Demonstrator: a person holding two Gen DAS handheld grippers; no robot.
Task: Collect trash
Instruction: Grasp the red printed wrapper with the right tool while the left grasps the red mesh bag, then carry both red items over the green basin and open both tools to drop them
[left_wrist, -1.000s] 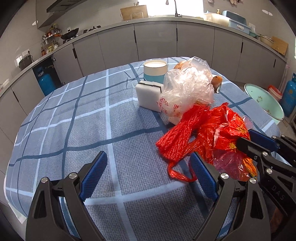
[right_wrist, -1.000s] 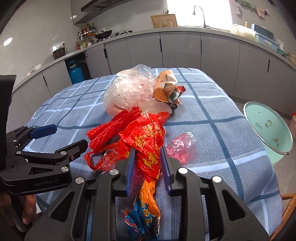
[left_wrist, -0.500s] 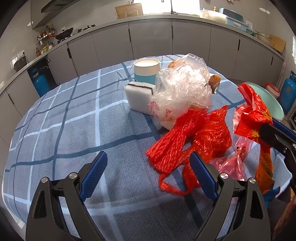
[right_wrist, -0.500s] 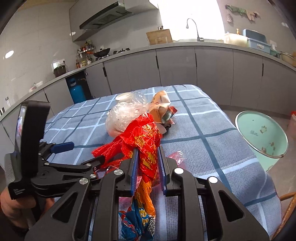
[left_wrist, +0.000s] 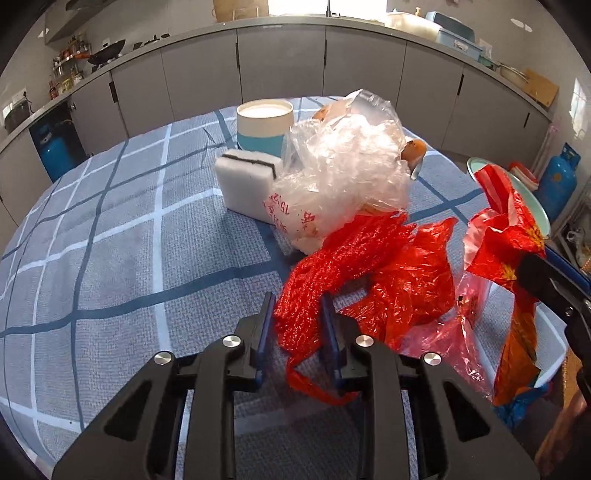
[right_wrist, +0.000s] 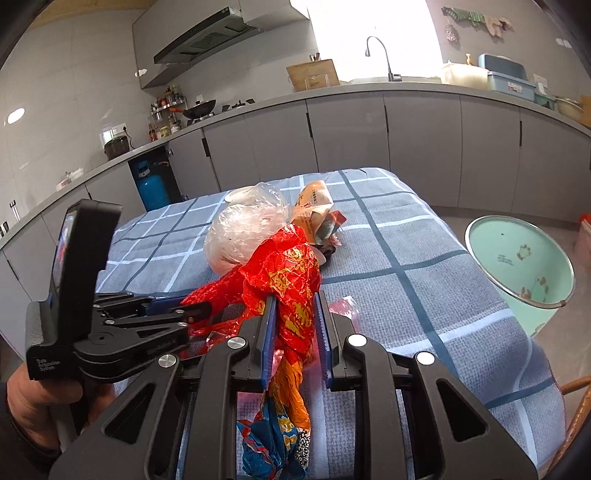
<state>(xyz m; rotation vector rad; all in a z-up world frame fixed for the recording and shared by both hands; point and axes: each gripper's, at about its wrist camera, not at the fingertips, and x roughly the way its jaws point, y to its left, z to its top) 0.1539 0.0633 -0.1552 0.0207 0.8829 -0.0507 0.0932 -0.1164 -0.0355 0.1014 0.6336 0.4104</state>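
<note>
A red plastic bag lies crumpled on the blue checked tablecloth. My left gripper is shut on its near end. My right gripper is shut on a red and gold foil wrapper and holds it above the table; the wrapper also shows at the right of the left wrist view. A clear crumpled plastic bag sits behind the red bag. An orange wrapper lies beyond it. A thin pink film lies under the red bag.
A white sponge and a white and blue cup stand behind the clear bag. A mint green basin stands on the floor past the table's right edge. Grey kitchen cabinets run along the back.
My left gripper went from wide open to shut on the red bag's near end. My right gripper lifted the foil wrapper up off the table.
</note>
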